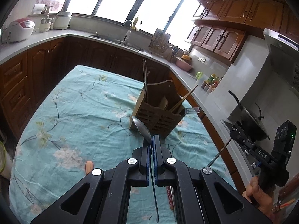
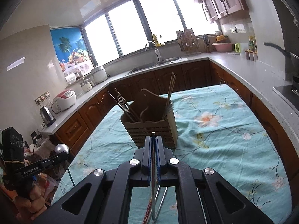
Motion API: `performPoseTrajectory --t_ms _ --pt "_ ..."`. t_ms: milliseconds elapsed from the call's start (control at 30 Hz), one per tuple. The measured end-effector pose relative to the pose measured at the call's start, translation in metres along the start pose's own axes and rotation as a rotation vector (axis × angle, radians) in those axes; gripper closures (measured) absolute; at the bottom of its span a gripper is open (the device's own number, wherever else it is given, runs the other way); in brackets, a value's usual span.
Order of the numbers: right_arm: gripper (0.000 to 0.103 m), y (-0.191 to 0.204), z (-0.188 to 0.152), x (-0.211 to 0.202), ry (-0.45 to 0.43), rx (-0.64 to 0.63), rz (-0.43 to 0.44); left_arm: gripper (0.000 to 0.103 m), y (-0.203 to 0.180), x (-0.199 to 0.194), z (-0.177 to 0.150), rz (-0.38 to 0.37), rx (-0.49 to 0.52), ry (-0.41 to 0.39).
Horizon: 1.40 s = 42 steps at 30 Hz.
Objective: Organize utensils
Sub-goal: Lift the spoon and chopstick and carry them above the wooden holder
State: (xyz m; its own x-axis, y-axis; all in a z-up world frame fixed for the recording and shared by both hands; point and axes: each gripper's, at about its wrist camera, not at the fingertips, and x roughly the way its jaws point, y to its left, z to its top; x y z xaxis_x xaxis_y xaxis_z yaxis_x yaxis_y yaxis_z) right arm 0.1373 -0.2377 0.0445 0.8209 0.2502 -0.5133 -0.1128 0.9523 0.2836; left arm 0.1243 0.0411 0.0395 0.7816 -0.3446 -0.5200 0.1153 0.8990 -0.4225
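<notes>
A wooden utensil holder (image 1: 157, 115) stands on the teal flowered tablecloth (image 1: 78, 102), with chopsticks and a fork in it. My left gripper (image 1: 152, 140) is shut on a metal spoon (image 1: 142, 128), bowl upward, just in front of the holder. In the right wrist view the holder (image 2: 149, 127) stands straight ahead. My right gripper (image 2: 153, 138) is shut on a thin metal utensil (image 2: 153, 134) whose handle hangs down below; its head is hidden. The right gripper (image 1: 235, 132) also shows at the right of the left wrist view, the left gripper (image 2: 61, 154) at the left of the right wrist view.
More utensils lie on the cloth under the grippers, a wooden handle (image 1: 89, 167) and a red patterned one (image 2: 147, 211). Kitchen counters with a sink (image 2: 149, 66), a rice cooker (image 2: 64, 99), a kettle (image 2: 47, 114) and a wok (image 1: 252, 123) surround the table.
</notes>
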Motion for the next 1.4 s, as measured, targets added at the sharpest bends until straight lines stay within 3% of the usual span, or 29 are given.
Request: performPoseTrajectory --t_ms 300,600,1067,1233,1400 --pt "0.099 0.006 0.021 0.001 -0.060 -0.012 0.008 0.102 -0.010 0.002 0.026 0.023 0.055 -0.127" --pt "0.099 0.003 0.054 0.010 -0.133 -0.004 0.014 0.102 -0.021 0.027 0.049 0.041 0.118 -0.234" --pt "0.099 0.000 0.119 0.032 -0.278 0.003 0.007 0.102 -0.023 0.122 0.088 0.052 0.090 -0.338" --pt "0.099 -0.001 0.135 0.045 -0.341 0.002 -0.013 0.102 -0.026 0.163 0.091 0.068 0.093 -0.352" --pt "0.099 0.001 0.142 0.067 -0.340 -0.025 -0.020 0.102 -0.032 0.199 0.084 0.089 0.126 -0.353"
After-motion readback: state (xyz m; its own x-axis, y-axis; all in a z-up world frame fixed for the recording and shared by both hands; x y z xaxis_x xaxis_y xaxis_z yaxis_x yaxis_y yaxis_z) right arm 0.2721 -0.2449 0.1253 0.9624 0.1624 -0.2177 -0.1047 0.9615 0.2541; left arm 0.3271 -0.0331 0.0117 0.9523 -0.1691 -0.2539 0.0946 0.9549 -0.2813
